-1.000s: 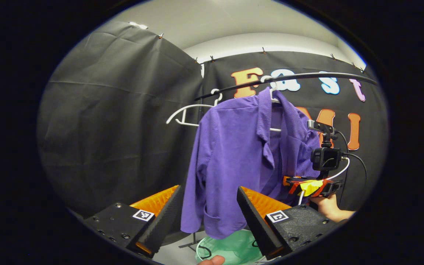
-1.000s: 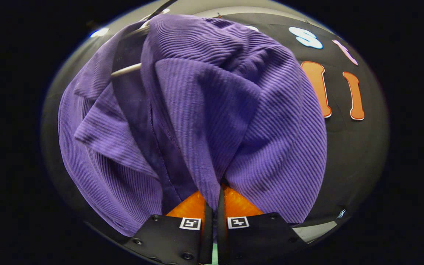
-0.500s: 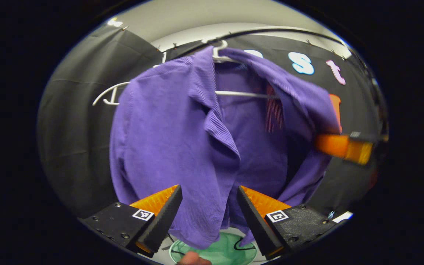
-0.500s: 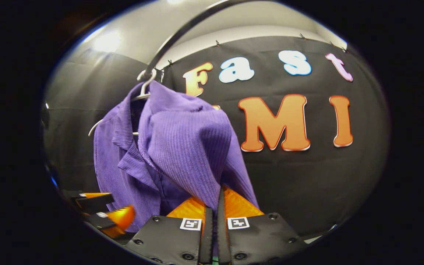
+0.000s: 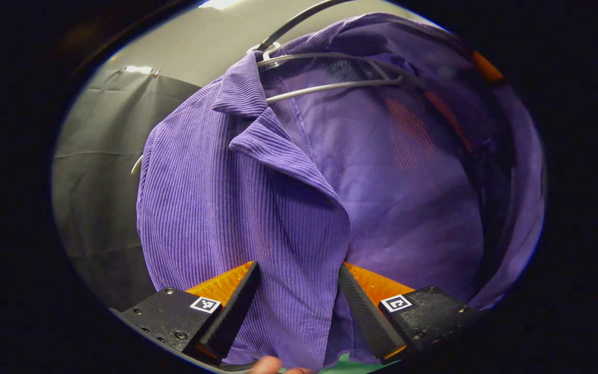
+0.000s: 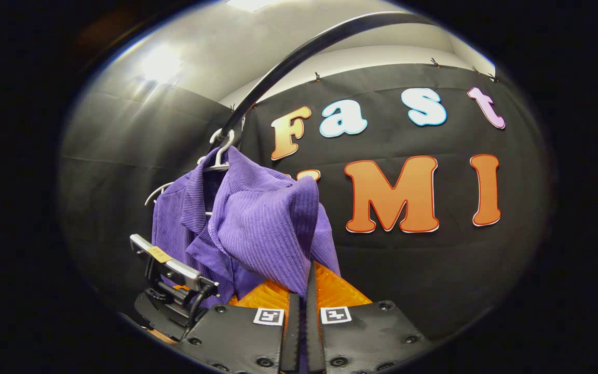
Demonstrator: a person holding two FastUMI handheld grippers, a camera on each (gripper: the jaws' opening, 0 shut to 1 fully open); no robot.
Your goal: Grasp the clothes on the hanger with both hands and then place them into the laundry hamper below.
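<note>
Below the hanger, our left gripper gapes around the soft, light shirt's front edge; our right gripper pinches its shoulder fabric.

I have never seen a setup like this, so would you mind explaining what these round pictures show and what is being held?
A person holds a two-finger gripper in each hand, and a fisheye camera rides on each one, looking along its fingers. In the left gripper view, the left gripper is open, its fingers on either side of the front edge of a purple shirt. The shirt hangs on a white hanger from a dark rail. In the right gripper view, the right gripper is shut on the shirt's other side, pulling a fold of it out. The left gripper also shows at that view's lower left. A green hamper peeks out below.
</note>
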